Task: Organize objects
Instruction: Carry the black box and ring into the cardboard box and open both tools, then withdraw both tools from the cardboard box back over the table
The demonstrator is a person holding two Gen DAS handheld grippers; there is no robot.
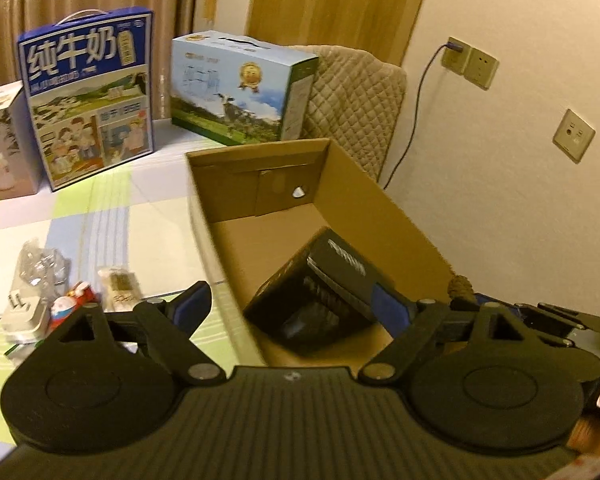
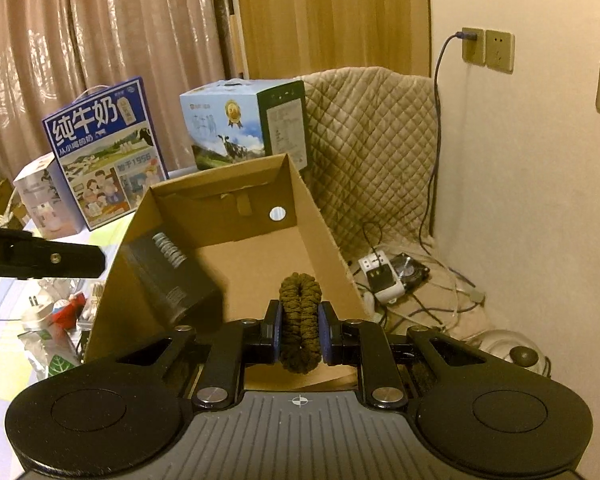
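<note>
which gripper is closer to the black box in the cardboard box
Left. The open left gripper hovers right over the black box, its fingers either side. The right gripper, shut on a brown scrunchie, sits beside it, further right.

One open cardboard box [image 2: 316, 216], one black box [image 2: 168, 276] inside, two milk cartons — blue [image 2: 104, 152], pale [image 2: 240, 124] — one scrunchie [image 2: 300, 320].

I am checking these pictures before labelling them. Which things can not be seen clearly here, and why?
- Black box in the cardboard box: its print is blurred in both views.
- Small items on the table: blurred in the left wrist view; in the right wrist view the left gripper partly covers them.
- Dark scrunchie: the right gripper pads hide its sides.
- Pale box: cut by the left edge.
</note>
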